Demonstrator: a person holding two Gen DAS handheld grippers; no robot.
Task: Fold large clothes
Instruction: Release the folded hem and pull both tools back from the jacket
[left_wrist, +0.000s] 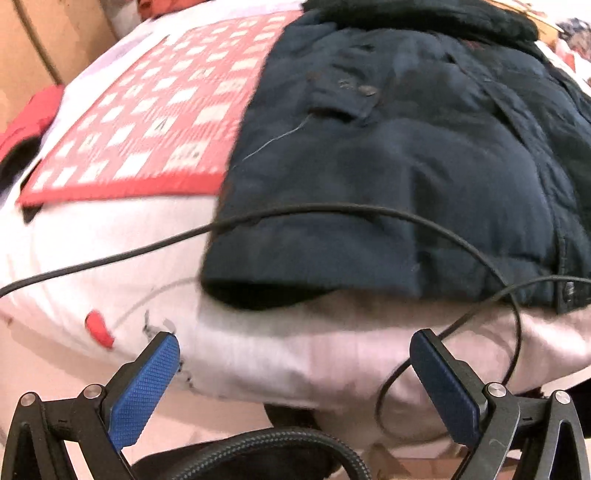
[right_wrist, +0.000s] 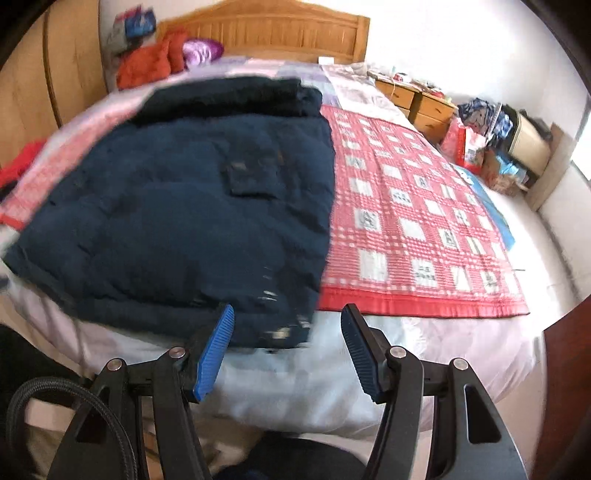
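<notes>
Bed under checked blanket, jacket

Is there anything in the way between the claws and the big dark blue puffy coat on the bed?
Yes, for the left claw: a thin black cable loops across the big dark blue puffy coat, right between that open claw and the coat's near edge. The right claw, also open, has nothing visible in its way.

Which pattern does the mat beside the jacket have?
The mat has a red and white check pattern, seen best in the right wrist view.
</notes>
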